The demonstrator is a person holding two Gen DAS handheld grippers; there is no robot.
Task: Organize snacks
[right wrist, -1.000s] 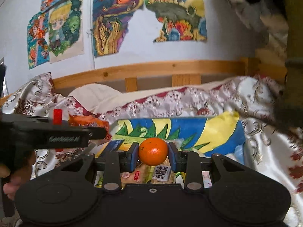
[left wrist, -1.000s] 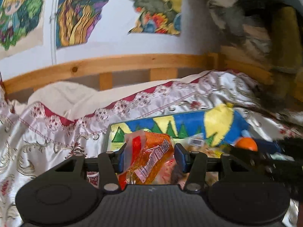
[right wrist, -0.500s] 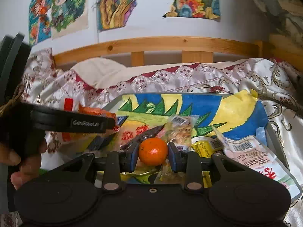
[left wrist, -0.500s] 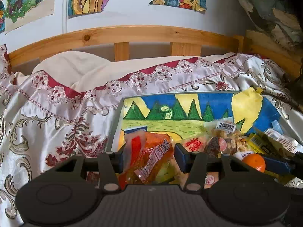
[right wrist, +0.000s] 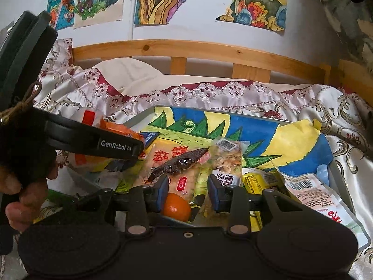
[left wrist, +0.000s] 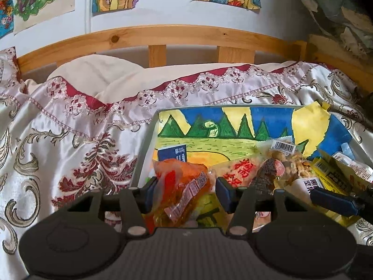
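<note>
A grey tray (left wrist: 145, 149) (right wrist: 338, 165) lined with a painted landscape sheet lies on the bed and holds several snack packets. My left gripper (left wrist: 184, 192) is shut on an orange snack bag (left wrist: 180, 186) over the tray's near left corner. My right gripper (right wrist: 187, 193) is open; the orange fruit (right wrist: 176, 207) sits low between its fingers, resting among the packets, apart from the right pad. A corn-print packet (right wrist: 177, 161) and a nut packet (right wrist: 229, 156) lie just ahead. The left gripper's body (right wrist: 93, 142) crosses the right wrist view.
A patterned satin bedspread (left wrist: 70, 144) surrounds the tray. A wooden bed rail (left wrist: 186, 35) and a wall with drawings stand behind. A white barcoded pouch (right wrist: 319, 196) lies at the tray's right end. A yellow packet (left wrist: 326, 177) lies beside it.
Both grippers came down over the tray. My right gripper opened and the orange dropped from between its pads onto the packets. My left gripper kept hold of the orange bag.
</note>
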